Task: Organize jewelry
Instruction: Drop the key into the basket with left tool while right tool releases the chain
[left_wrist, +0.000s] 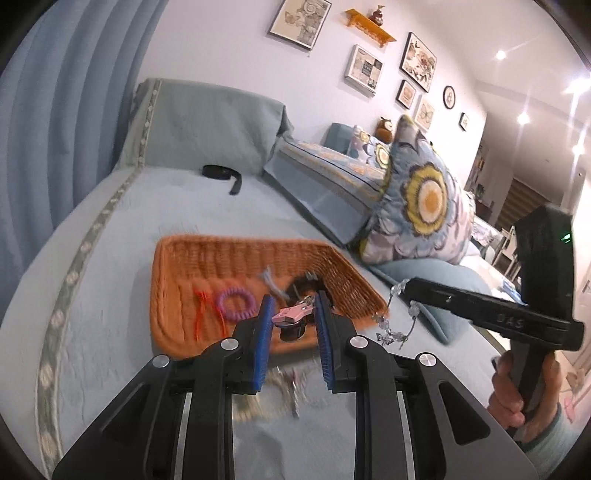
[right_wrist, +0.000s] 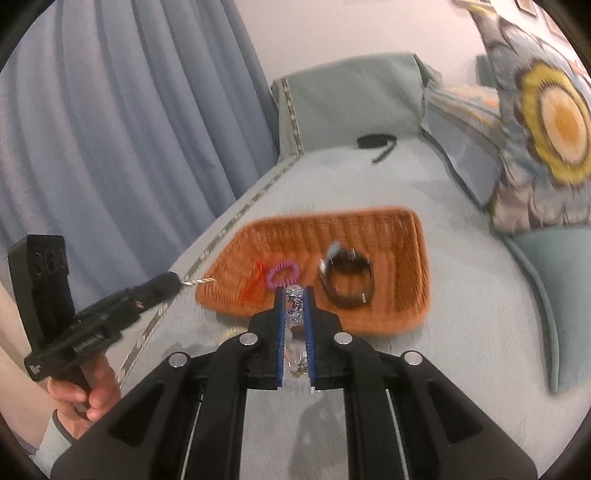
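crystal bead bracelet (left_wrist: 397, 317) is pinched by the right gripper (right_wrist: 294, 295) at mid-right of the frame, dangling just beside the orange basket (left_wrist: 236, 254). a pink clip (left_wrist: 291, 313) is clamped by the left gripper (left_wrist: 293, 314).

The tray (left_wrist: 236, 258) looked rough woven wicker; the sofa cover (left_wrist: 110, 288) at nine o'clock, matt cloth; the bracelet (left_wrist: 397, 330) at three o'clock, glossy clear beads.

A pink clip (left_wrist: 291, 314) is gripped in the left claw (left_wrist: 293, 308) above the orange basket (left_wrist: 236, 258); a beaded bracelet (left_wrist: 397, 321) is dangled from the right claw (left_wrist: 406, 286) beside it.
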